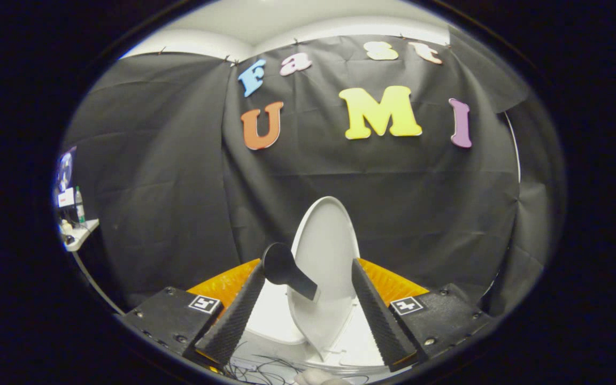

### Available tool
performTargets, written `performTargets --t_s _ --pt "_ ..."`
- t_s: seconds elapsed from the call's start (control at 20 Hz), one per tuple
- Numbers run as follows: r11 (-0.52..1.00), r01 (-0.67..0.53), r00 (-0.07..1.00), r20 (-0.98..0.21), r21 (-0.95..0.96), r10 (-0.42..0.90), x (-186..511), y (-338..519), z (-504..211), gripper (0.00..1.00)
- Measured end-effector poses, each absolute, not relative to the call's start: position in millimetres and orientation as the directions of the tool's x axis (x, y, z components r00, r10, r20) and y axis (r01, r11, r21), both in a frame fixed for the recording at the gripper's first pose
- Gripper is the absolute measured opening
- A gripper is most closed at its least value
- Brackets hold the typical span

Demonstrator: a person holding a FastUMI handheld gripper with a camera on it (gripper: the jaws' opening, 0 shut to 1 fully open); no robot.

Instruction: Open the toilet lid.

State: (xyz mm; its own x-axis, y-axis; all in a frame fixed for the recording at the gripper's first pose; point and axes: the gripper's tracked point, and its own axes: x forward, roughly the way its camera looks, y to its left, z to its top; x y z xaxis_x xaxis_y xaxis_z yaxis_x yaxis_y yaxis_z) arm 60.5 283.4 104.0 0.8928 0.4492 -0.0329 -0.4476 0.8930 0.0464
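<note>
Gripper view: we look forward along the two fingers of the gripper (308, 275), which rise from the bottom and stand well apart, so the jaws are wide open and press on nothing. Between the fingers we see the toilet lid (325, 251), a pale oval panel raised to a steep, nearly upright angle, its rounded upper end standing above the fingertips against the black cloth wall (179, 176) of the booth. The lid occupies most of the gap; its right edge lies close to the inner face of the right finger (377, 310), though we cannot tell whether the two touch. A dark handle (286, 270), round at one end and tapering to a flat bar, projects from the lid's left side. Its round end sits just beside the tip of the left finger (236, 315), and its bar crosses the lower left part of the lid; whether the finger touches it we cannot tell. Below the lid we see the white toilet seat (276, 315), lying low between the finger bases. Thin dark cables (257, 369) trail across the pale floor beneath the fingers. Far to the left, beyond the cloth, we note a small white shelf (78, 235) carrying a green bottle (79, 206) and other small objects too blurred to identify.
</note>
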Motion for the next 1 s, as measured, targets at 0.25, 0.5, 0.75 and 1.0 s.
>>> performTargets --t_s 0.25,0.5,0.75,1.0 --pt "0.914 -0.395 0.919 0.042 0.095 0.393 34 223 106 1.00" --pt "0.958 -0.274 0.960 0.086 0.083 0.267 17 141 85 1.00" --pt "0.991 -0.113 0.993 0.041 0.064 0.111 9 56 32 1.00" --pt "0.996 -0.006 0.999 -0.035 0.087 0.009 -1 1 -15 1.00"
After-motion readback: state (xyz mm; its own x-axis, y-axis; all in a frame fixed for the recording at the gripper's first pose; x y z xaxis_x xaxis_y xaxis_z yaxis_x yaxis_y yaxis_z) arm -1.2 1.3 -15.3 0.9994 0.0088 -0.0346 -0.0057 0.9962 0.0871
